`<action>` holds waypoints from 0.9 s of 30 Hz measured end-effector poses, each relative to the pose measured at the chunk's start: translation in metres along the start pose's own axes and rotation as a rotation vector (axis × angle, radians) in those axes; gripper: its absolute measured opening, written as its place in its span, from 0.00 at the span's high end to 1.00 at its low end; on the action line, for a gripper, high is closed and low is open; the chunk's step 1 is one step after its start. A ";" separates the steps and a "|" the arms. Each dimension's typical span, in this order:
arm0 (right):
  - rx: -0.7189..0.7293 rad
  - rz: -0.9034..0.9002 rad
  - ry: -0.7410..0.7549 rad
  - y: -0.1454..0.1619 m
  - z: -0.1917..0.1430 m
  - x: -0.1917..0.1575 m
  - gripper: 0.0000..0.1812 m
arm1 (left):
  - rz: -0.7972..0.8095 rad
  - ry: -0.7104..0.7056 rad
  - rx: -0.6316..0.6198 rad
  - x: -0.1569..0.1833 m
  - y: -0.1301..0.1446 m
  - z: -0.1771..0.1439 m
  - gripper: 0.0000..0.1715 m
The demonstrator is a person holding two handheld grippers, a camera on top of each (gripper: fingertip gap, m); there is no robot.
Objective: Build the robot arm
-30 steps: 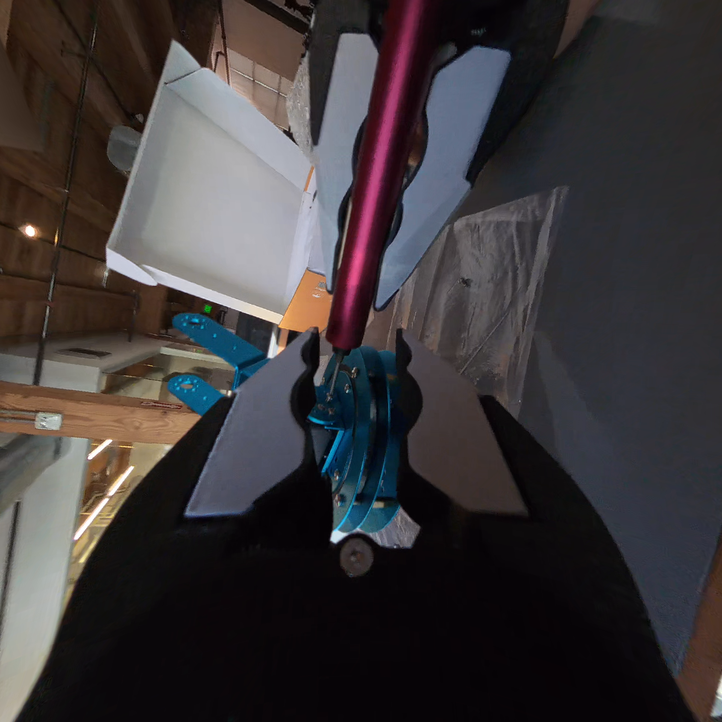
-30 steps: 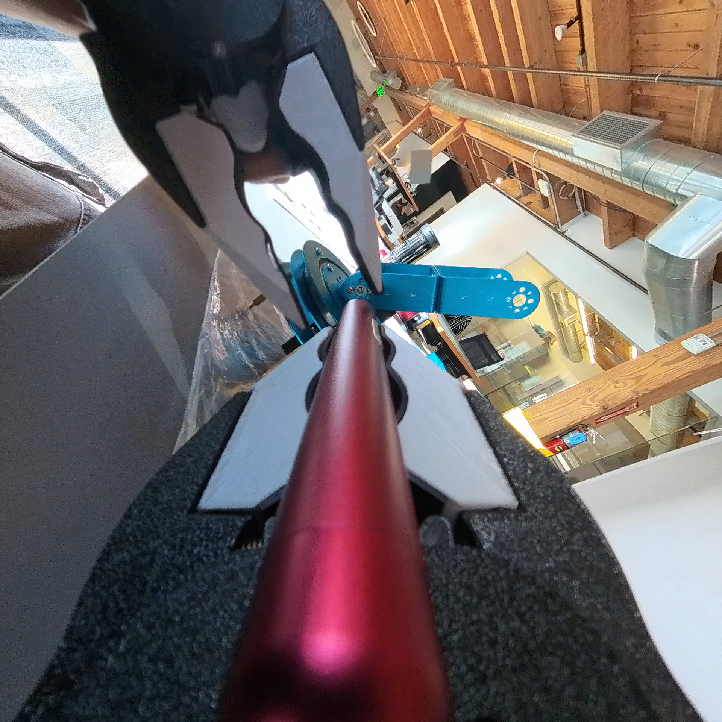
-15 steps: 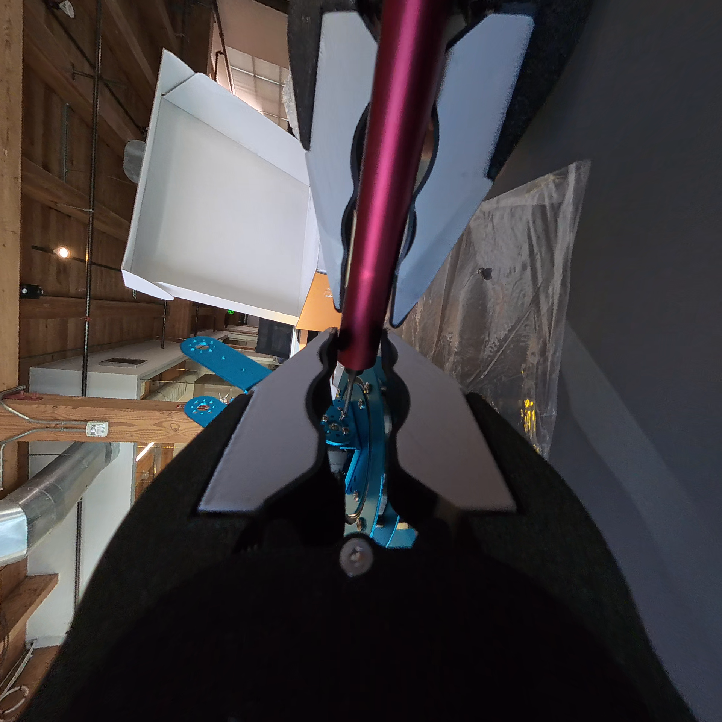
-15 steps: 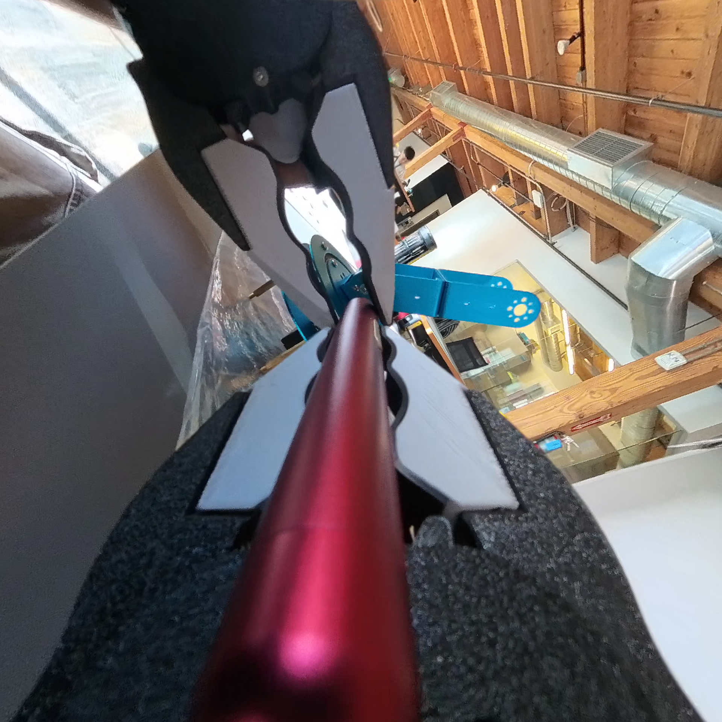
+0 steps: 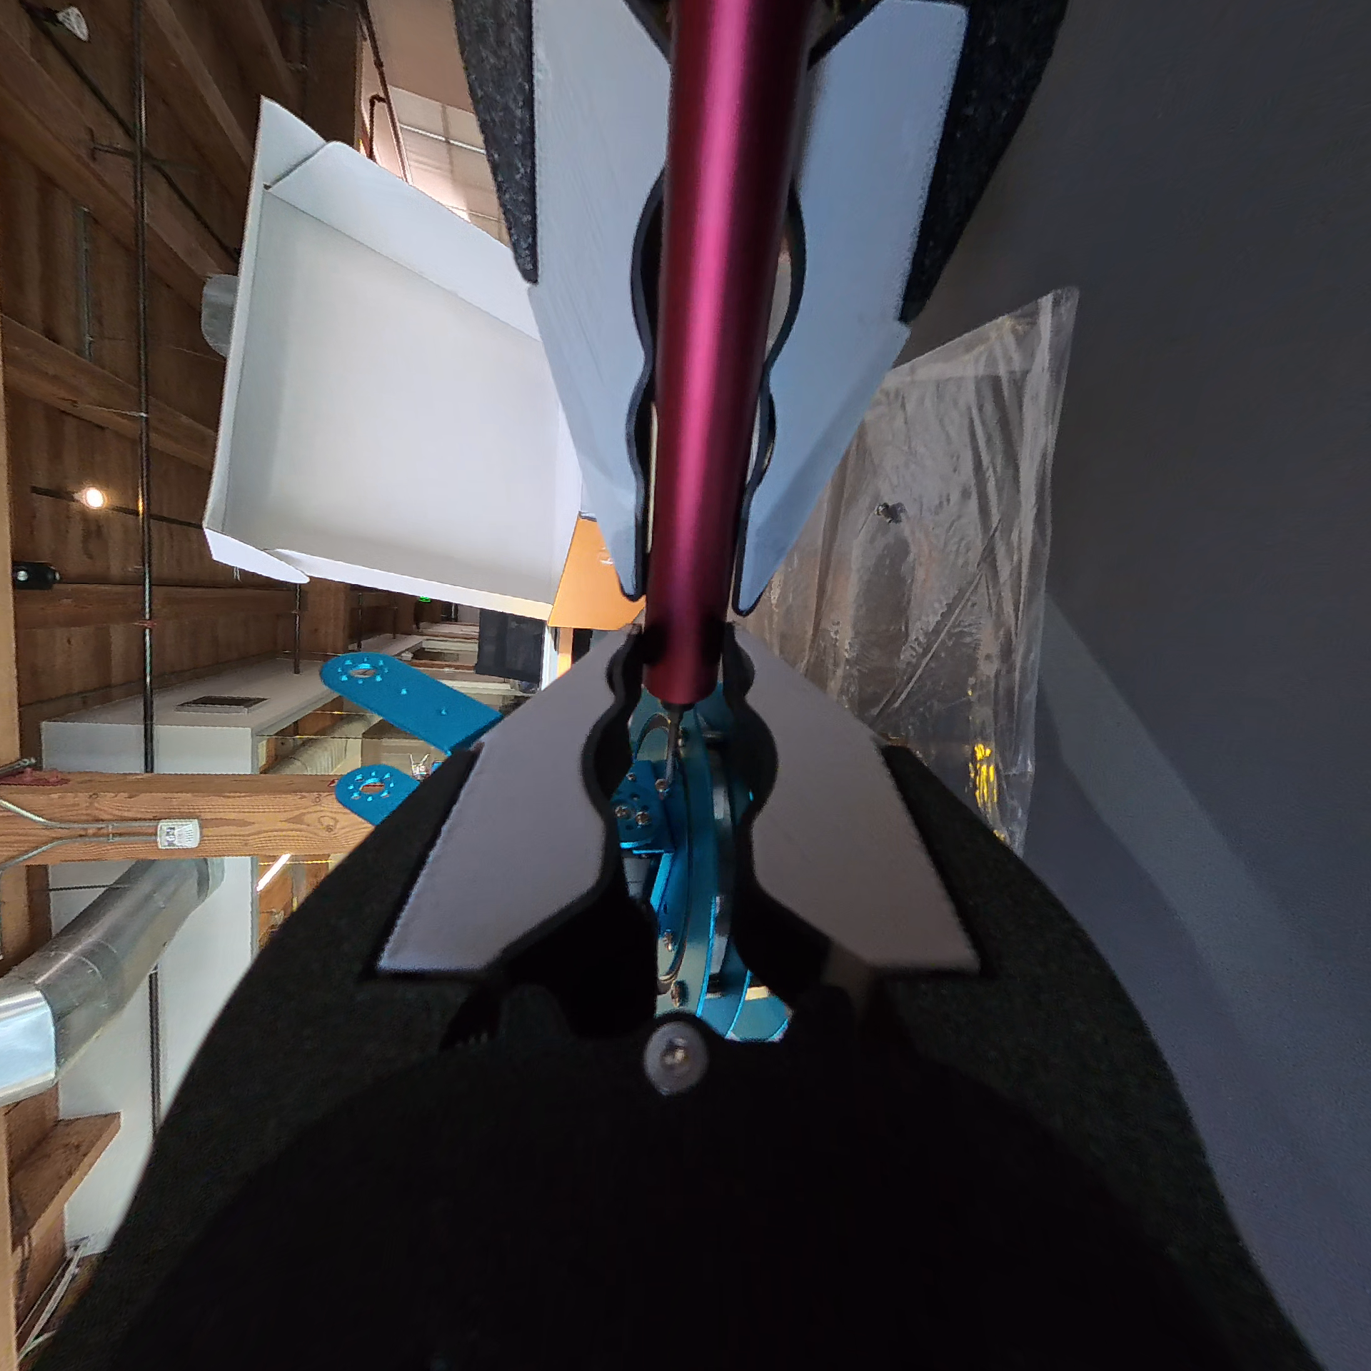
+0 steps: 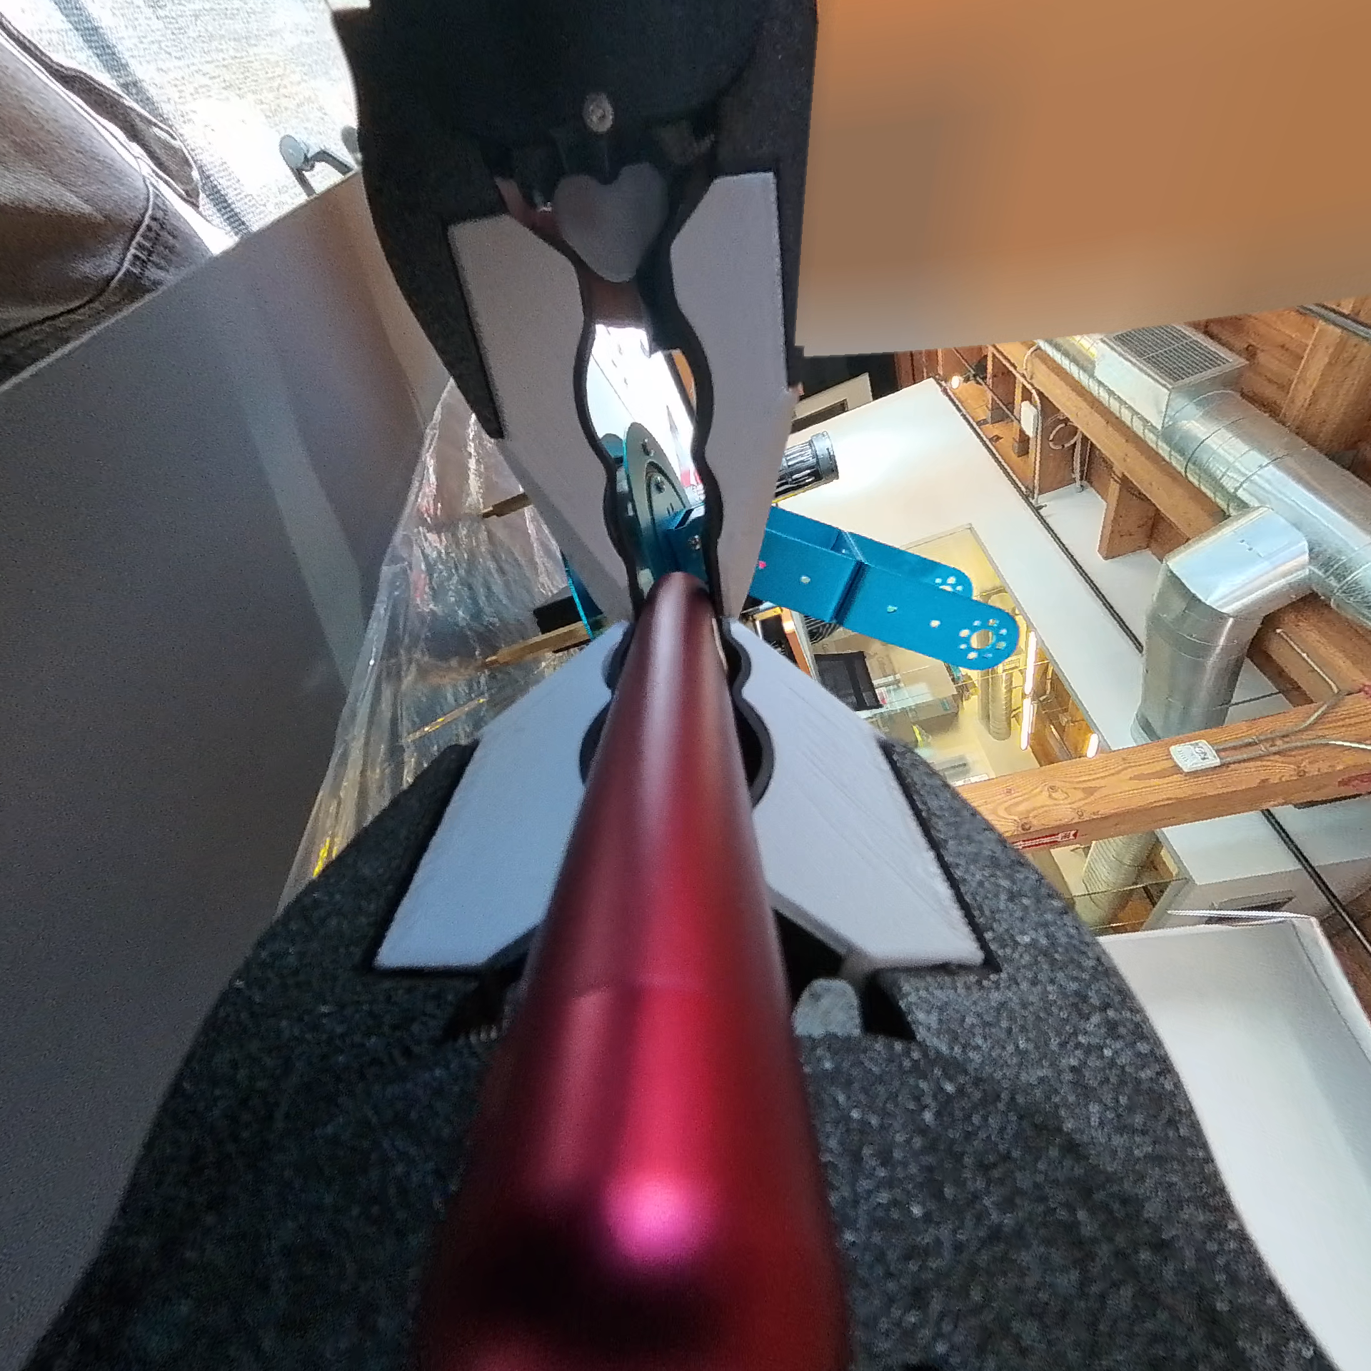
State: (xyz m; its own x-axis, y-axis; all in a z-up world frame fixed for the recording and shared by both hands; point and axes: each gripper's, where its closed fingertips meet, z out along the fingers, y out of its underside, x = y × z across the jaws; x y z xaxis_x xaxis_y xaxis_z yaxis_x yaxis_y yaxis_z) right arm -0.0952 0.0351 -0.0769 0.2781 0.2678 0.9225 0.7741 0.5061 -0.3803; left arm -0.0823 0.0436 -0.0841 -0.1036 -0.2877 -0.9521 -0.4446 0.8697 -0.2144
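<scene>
My left gripper [image 5: 679, 645] is shut on a blue metal assembly [image 5: 690, 853] of stacked discs and brackets, held up in the air. Two blue perforated arms [image 5: 408, 705] stick out to its left. My right gripper [image 6: 675, 630] is shut on a magenta screwdriver [image 6: 653, 964]. In the left wrist view the screwdriver [image 5: 705, 371] comes down from the right gripper [image 5: 686, 593], and its thin bit touches a screw on the assembly. In the right wrist view the left gripper [image 6: 671, 586] hangs from above, tip to tip with mine, over the blue arm [image 6: 853, 586].
A white open cardboard box [image 5: 386, 415] stands beyond the grippers and also shows in the right wrist view [image 6: 1224, 1113]. A clear plastic bag [image 5: 927, 556] with small parts lies on the grey table [image 5: 1224, 668]. A person's clothed limb [image 6: 74, 222] is beside the table. My left and right fingertips are right by each other.
The left jaws have narrowed on the blue assembly. The two grippers have drawn closer, so the screwdriver's end now sits between the left fingertips. Both views have tilted.
</scene>
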 end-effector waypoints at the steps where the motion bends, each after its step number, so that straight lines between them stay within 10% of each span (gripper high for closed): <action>1: -0.001 -0.004 0.006 0.000 0.000 0.000 0.88 | 0.002 0.002 0.000 0.000 0.000 0.000 0.88; 11: -0.026 -0.029 0.028 0.001 -0.002 0.003 0.89 | -0.015 -0.028 -0.008 -0.004 -0.002 0.001 0.88; 27: 0.051 0.390 -0.115 0.005 -0.010 0.011 0.88 | -0.578 -0.023 0.011 -0.014 0.040 -0.039 0.84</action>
State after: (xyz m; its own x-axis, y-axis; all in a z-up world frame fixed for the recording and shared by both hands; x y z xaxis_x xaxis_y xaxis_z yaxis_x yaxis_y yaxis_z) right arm -0.0821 0.0324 -0.0683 0.4776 0.5357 0.6964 0.5934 0.3878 -0.7053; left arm -0.1336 0.0671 -0.0710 0.1730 -0.7087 -0.6840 -0.4141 0.5777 -0.7034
